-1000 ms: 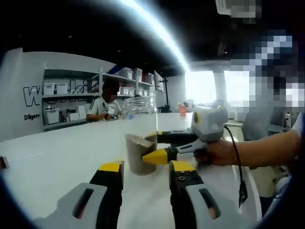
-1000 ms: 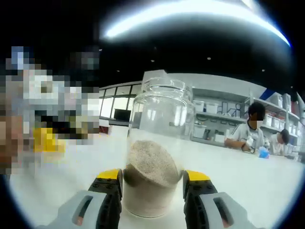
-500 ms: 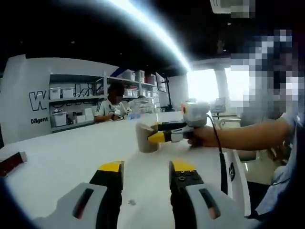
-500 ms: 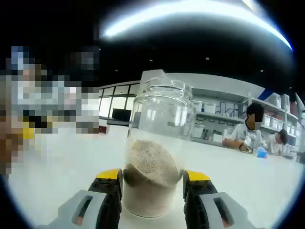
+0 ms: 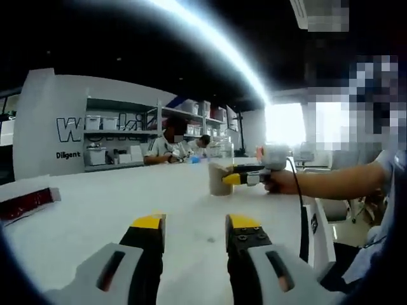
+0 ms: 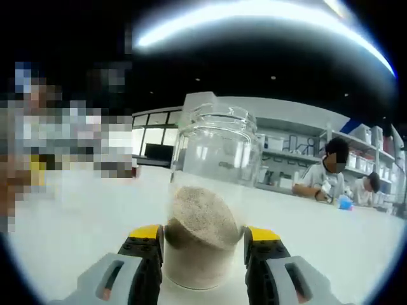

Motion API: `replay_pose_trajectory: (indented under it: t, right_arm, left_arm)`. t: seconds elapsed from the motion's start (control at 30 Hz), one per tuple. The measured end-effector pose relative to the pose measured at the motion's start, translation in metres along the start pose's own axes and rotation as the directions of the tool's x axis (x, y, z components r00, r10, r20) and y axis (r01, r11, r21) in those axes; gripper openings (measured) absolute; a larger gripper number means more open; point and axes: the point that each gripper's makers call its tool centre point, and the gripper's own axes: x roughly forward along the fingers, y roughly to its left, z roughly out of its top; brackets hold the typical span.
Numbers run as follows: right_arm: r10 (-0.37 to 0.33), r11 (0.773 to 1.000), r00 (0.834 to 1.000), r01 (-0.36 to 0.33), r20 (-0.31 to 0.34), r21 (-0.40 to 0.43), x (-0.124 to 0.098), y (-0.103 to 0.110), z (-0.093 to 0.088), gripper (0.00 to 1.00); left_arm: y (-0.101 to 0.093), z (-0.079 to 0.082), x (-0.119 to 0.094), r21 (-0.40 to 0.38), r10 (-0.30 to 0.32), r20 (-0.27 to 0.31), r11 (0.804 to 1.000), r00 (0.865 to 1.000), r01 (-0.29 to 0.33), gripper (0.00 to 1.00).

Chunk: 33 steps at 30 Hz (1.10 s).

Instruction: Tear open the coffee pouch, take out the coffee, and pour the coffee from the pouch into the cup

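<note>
I find my right hand-held gripper clamped on the clear glass jar of pale powder, left hand-held gripper released above the white table.

The jar is clear, glossy glass with bright reflections on its shoulder, and the powder inside looks grainy, matt and beige-grey. The right gripper clamping it has yellow-tipped black fingers of matt plastic on smooth light-grey plastic bodies, as does the left gripper. The surface is white, smooth and faintly sheeny.
</note>
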Motion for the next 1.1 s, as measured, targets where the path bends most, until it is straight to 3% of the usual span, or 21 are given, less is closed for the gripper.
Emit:
replay_pose_trajectory:
  t: [0.1,0.17,0.43,1.1]
  right_arm:
    - [-0.006,1.0,1.0,0.006,-0.001,-0.003,0.0,-0.001,0.0,0.51]
    - [-0.013,1.0,1.0,0.013,-0.002,-0.001,0.0,-0.002,0.0,0.51]
    - [-0.026,1.0,1.0,0.026,-0.006,0.0,0.0,-0.004,0.0,0.51]
    - [-0.059,0.998,0.998,0.059,-0.012,-0.002,0.007,-0.019,-0.003,0.51]
  left_arm:
    - [-0.002,-0.003,-0.004,-0.004,-0.034,0.014,0.999,0.999,0.034,0.4]
    - [-0.004,-0.009,-0.004,0.016,-0.057,-0.007,0.998,0.998,0.057,0.41]
    - [-0.012,-0.012,-0.006,0.081,-0.07,-0.01,0.994,0.998,0.07,0.43]
    - [-0.014,-0.013,-0.006,0.064,-0.086,-0.017,0.994,0.996,0.087,0.45]
